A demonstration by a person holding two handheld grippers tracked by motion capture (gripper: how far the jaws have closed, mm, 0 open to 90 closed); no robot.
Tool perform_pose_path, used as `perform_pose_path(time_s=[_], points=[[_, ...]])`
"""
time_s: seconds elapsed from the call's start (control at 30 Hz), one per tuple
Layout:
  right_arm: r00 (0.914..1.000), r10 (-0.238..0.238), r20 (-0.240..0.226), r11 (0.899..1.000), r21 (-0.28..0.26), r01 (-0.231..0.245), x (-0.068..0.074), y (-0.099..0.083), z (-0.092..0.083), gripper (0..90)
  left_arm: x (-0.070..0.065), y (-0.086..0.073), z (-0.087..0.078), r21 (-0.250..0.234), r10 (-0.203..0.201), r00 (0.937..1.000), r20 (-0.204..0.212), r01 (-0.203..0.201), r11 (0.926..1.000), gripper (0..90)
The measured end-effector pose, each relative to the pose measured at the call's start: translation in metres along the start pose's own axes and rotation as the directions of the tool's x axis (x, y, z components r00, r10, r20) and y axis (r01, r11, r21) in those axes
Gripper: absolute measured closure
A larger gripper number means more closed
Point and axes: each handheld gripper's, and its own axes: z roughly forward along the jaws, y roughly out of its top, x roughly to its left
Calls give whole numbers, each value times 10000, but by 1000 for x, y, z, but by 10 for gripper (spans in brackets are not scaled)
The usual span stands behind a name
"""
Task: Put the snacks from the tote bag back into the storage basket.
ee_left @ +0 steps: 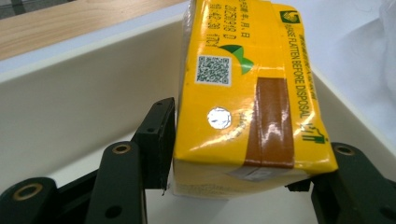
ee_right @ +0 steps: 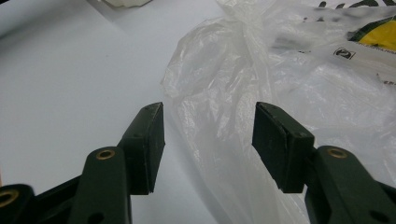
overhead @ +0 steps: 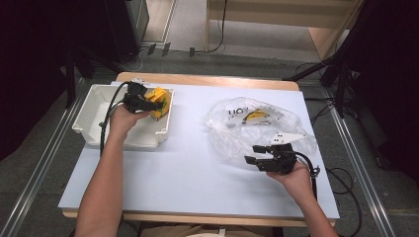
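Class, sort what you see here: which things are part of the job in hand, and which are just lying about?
Part of the job:
yellow carton, between the left gripper jaws
white bin
plastic bag, with a yellow pack inside
right gripper, at the bag's edge

Lying about:
cables on the floor
wooden furniture behind the table

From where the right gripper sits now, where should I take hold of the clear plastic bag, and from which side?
Grip the crumpled near-left edge of the clear plastic bag, the loose folds that stand up right ahead of the right gripper. Come in low from the person's side, with the open fingers either side of a fold. The film bunches there, away from the yellow carton inside the bag.
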Motion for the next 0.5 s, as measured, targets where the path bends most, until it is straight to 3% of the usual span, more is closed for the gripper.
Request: perform_pose_path(time_s=[0.17,0.37,0.5], points=[[10000,-28,34,10000,43,27,0,-1,-1,453,-1,-1,-4,-68,-21,10000,12,21,10000,422],[9999,-114,59,9999,119,113,2,-2,-1,451,1,-6,-8,42,-365,9993,118,364,9993,378],[9999,-103,55,9999,82,102,1,-2,-1,451,0,-11,-12,-95,-586,9983,-52,586,9982,388]])
